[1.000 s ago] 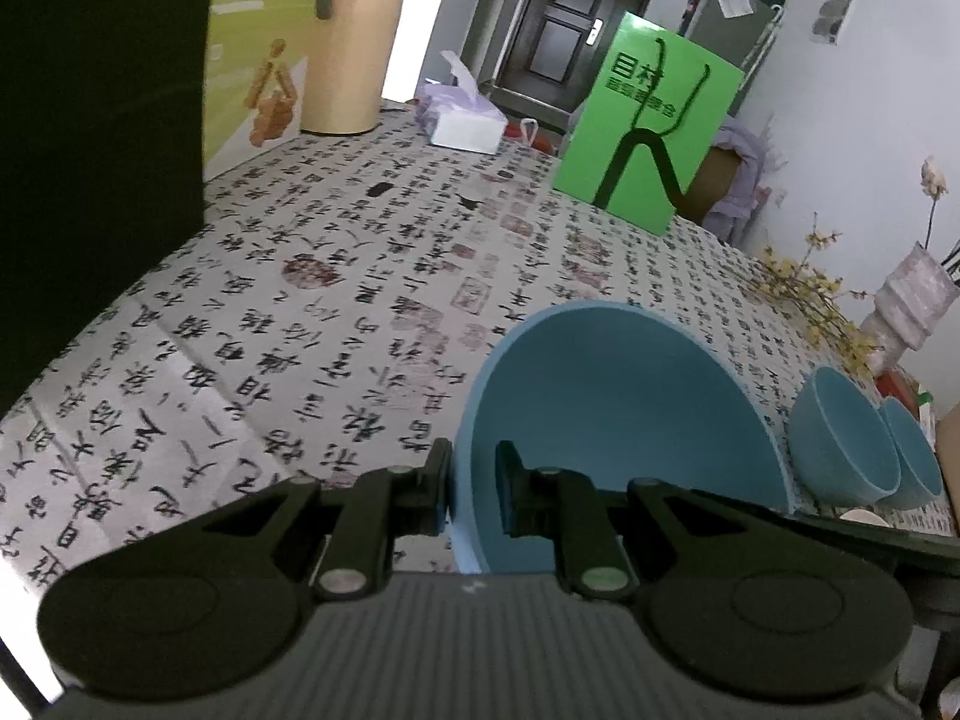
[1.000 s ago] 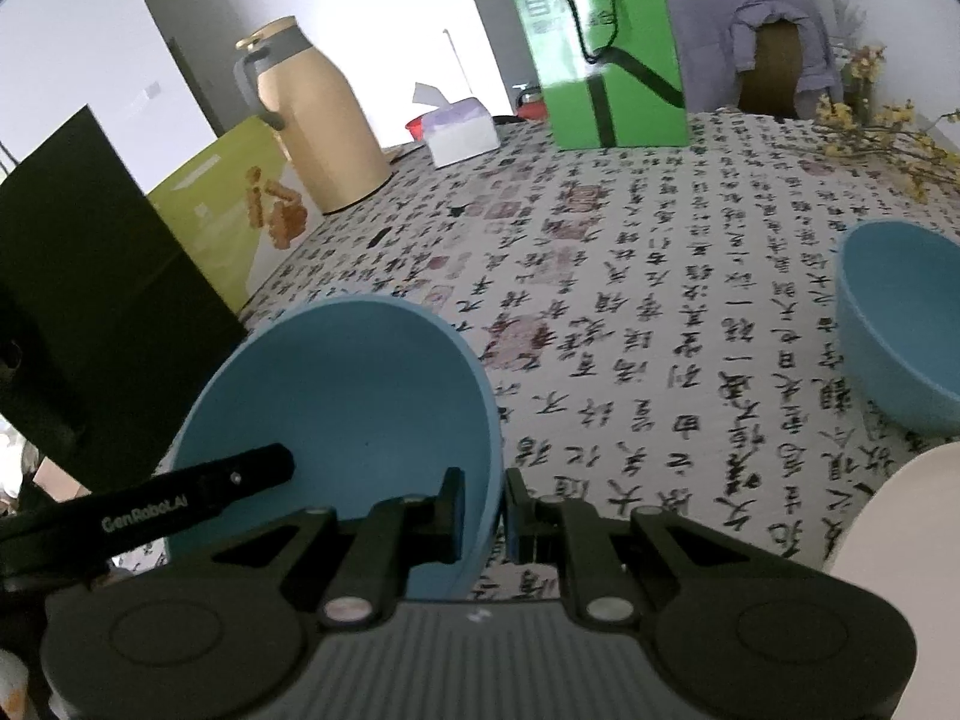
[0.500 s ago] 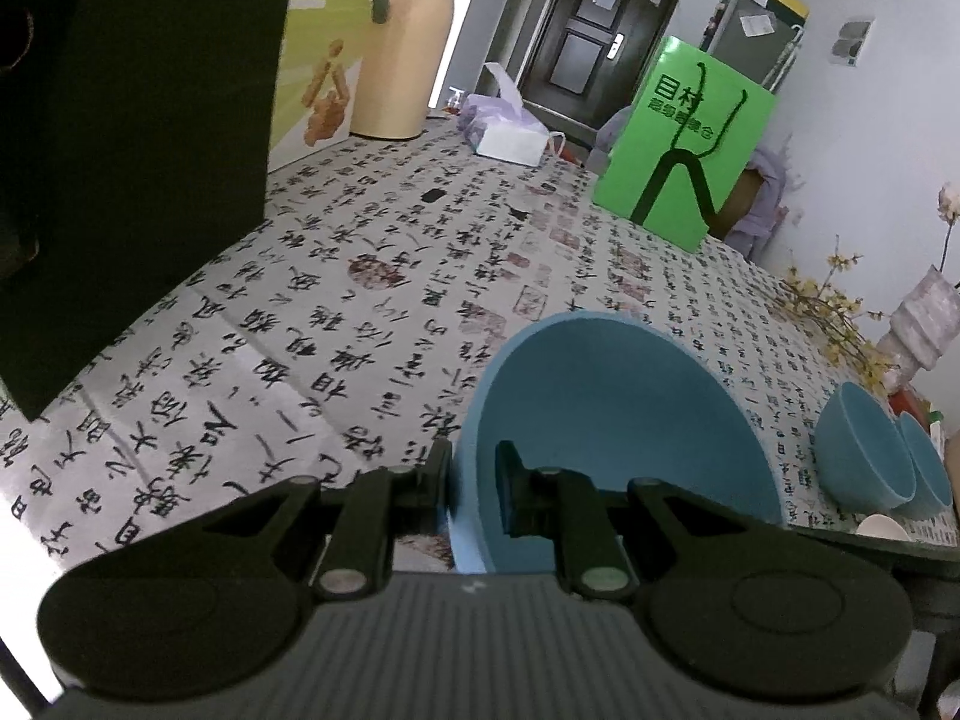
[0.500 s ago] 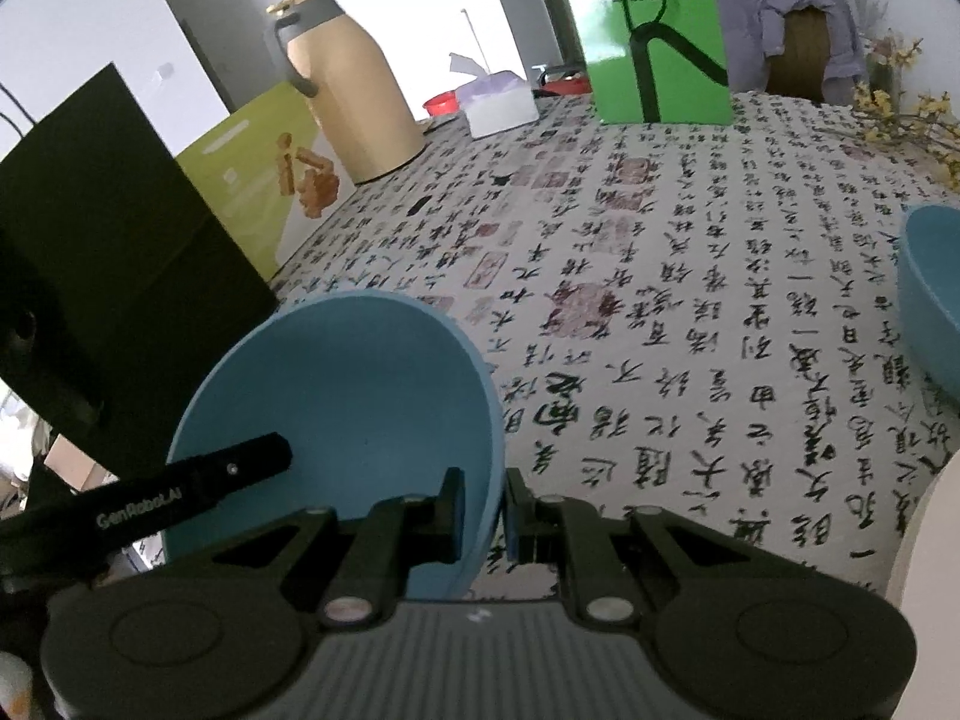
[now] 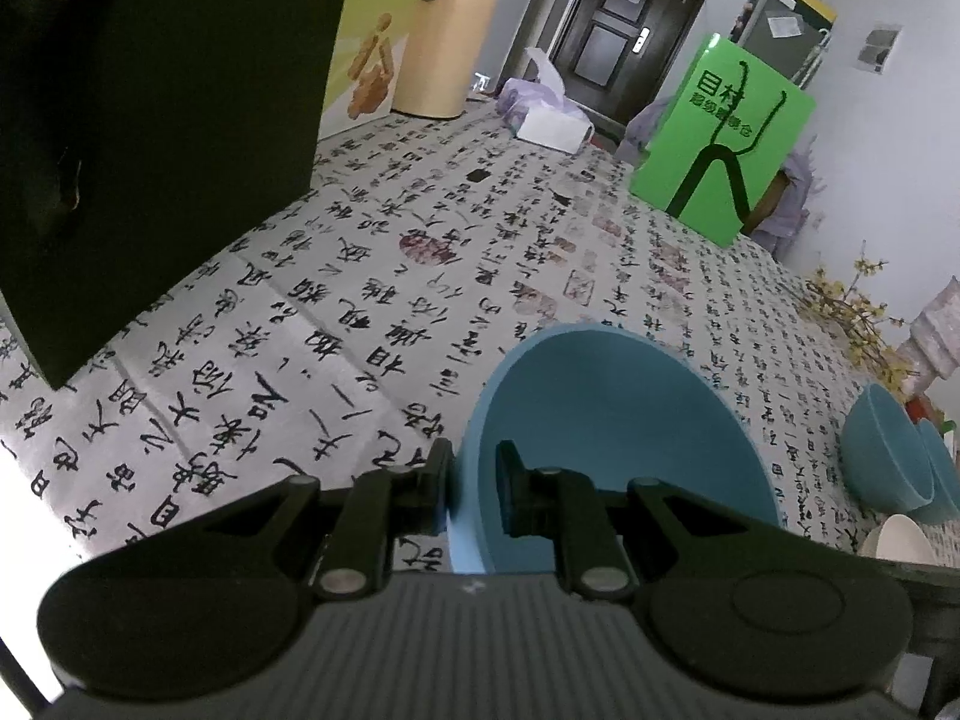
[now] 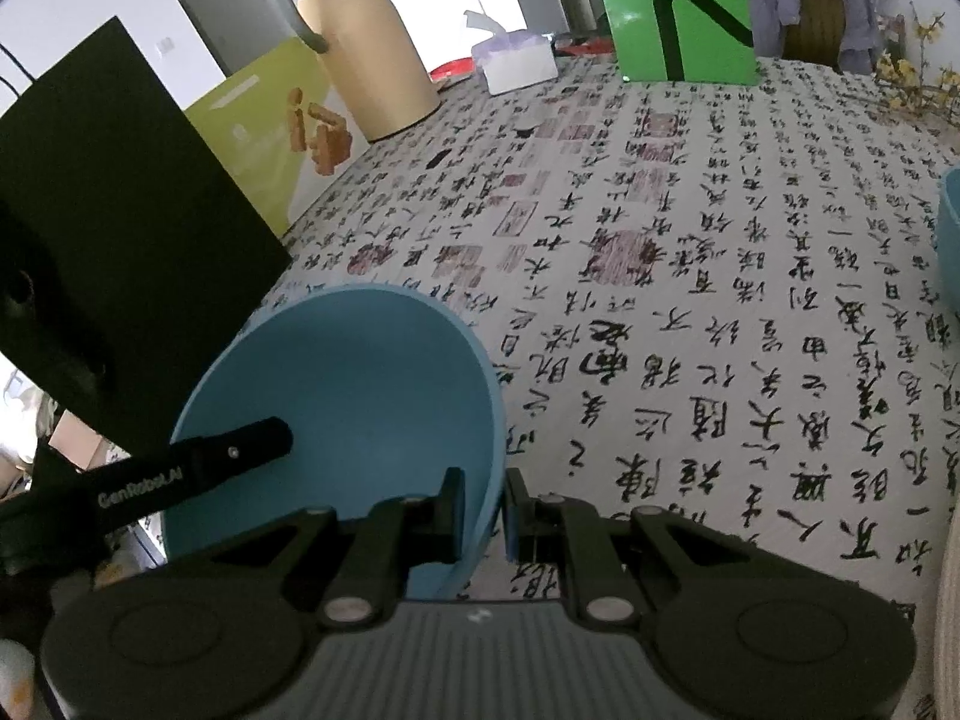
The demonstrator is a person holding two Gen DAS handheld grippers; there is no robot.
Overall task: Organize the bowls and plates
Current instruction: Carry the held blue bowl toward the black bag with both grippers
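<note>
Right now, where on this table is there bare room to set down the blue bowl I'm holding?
The widest free patch is the middle of the tablecloth, bordered by the black box, the flask, the tissue box and the green bag. It is crowded on the right, by the other blue bowls and the white dish.

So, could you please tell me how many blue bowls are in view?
3: one blue bowl gripped at its rim by both grippers, and two nested blue bowls at the table's right edge. More may be hidden out of frame.
</note>
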